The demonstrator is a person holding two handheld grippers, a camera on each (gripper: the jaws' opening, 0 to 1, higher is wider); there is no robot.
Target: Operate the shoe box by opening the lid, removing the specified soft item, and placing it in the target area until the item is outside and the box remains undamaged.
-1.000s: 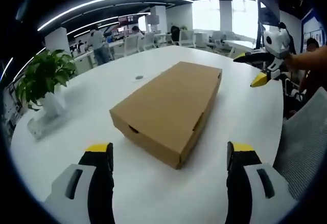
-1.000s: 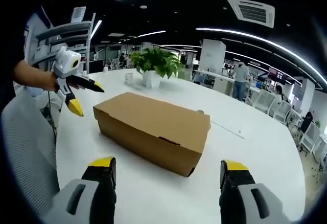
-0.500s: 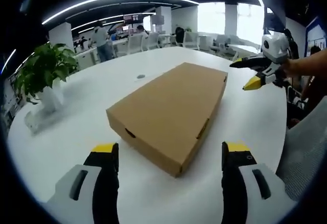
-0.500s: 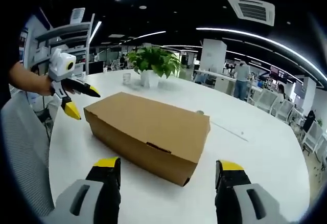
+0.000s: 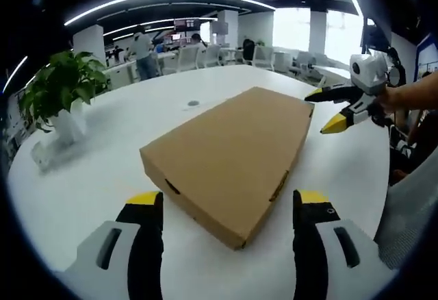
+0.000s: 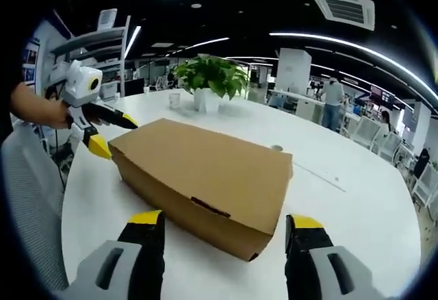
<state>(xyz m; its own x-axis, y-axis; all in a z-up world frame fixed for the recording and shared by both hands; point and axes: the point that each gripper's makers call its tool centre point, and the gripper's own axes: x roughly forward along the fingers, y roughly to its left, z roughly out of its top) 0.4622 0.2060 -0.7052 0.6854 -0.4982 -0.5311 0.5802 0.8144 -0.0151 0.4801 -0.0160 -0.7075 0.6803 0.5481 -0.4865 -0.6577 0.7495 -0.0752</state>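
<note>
Approaching the closed cardboard shoe box (image 5: 229,156) with left gripper (image 5: 224,207) and right gripper (image 6: 220,226) wide open, empty; next, lifting its lid.

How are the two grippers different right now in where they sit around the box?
The left gripper faces one short end of the box, and the right gripper faces the opposite short end. In the left gripper view the right gripper has its yellow tips at the box's far corner; in the right gripper view the left gripper sits likewise. Both are open, with nothing between the jaws, and the lid is closed.
</note>
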